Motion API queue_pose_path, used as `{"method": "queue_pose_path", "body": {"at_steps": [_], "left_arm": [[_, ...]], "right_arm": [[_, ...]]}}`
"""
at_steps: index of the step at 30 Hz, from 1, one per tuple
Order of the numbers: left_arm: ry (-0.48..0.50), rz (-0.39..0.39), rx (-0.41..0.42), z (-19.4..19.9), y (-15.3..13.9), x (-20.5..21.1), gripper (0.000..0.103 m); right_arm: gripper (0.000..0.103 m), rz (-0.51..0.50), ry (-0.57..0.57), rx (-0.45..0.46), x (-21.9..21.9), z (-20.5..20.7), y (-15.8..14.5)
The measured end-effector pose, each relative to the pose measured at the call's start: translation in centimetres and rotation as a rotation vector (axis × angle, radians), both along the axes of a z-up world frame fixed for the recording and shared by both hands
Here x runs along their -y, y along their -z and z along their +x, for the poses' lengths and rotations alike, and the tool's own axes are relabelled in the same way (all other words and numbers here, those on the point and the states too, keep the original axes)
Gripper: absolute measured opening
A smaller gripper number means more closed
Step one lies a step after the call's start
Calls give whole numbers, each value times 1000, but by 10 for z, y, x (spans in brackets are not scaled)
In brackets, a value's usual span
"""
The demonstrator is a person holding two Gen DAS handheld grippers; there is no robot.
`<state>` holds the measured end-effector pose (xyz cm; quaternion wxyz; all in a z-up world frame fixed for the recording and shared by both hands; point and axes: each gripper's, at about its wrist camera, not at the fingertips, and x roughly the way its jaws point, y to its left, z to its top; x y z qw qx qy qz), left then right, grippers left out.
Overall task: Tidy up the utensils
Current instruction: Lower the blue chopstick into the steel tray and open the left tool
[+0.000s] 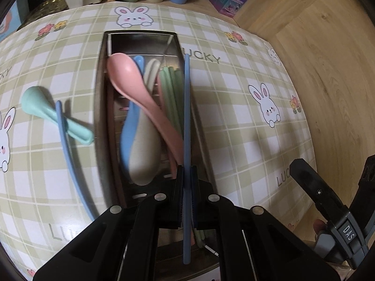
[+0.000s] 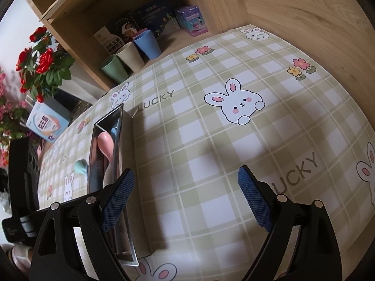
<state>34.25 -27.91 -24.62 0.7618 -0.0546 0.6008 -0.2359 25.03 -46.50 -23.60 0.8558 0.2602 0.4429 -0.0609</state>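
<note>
The metal tray (image 1: 103, 107) of spoons lies just ahead of the left tongs (image 1: 186, 196), which are clamped on a blue chopstick (image 1: 186, 117). The right tongs (image 2: 186, 196) gape wide and empty over the desk (image 2: 211, 140), tray at their left.

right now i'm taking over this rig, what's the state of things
Left hand-held gripper: shut on a blue chopstick, held over the metal tray.
Right hand-held gripper: open, empty, above the tablecloth beside the tray.
Done: pink spoon, blue spoon, beige spoon and green chopsticks lie in the tray.
Left: release the held chopstick into the tray, then collect the mint spoon and second blue chopstick from the cloth.
</note>
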Motion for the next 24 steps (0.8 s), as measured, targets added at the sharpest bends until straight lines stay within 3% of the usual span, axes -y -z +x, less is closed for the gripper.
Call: {"method": "queue_pose_path", "body": {"at_steps": [11, 16, 20, 24], "left_arm": [[27, -68, 14, -1, -8, -14, 12], [41, -89, 99, -5, -32, -31, 13], [27, -62, 201, -8, -51, -65, 15], [-39, -40, 207, -3, -51, -104, 15]], "right_arm": [[86, -2, 9, 2, -3, -4, -5], [86, 1, 0, 9, -12, -8, -8], [86, 4, -20, 14, -24, -11, -9], [86, 4, -35, 11, -39, -12, -8]]}}
